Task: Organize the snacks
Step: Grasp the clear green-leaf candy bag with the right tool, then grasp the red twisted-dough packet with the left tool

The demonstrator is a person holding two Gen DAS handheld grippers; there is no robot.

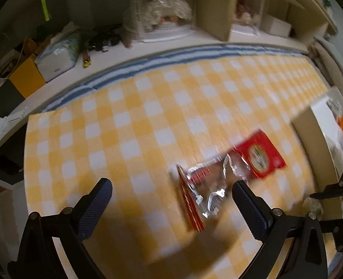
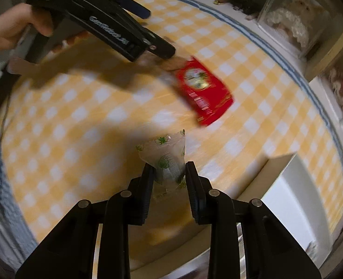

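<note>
Between the spread left fingers (image 1: 171, 205), red snack packet (image 1: 231, 176) lengthwise diagonal; right fingers (image 2: 168, 174) clamped on clear wrapper (image 2: 166, 155).

blurred lettering on left gripper (image 2: 115, 34), unreadable

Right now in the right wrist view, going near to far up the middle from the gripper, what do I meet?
right gripper shut on the clear green-printed packet → bare yellow checked tablecloth → red snack pack → left gripper reaching in above the pack's far end → blue-striped cloth edge.
</note>
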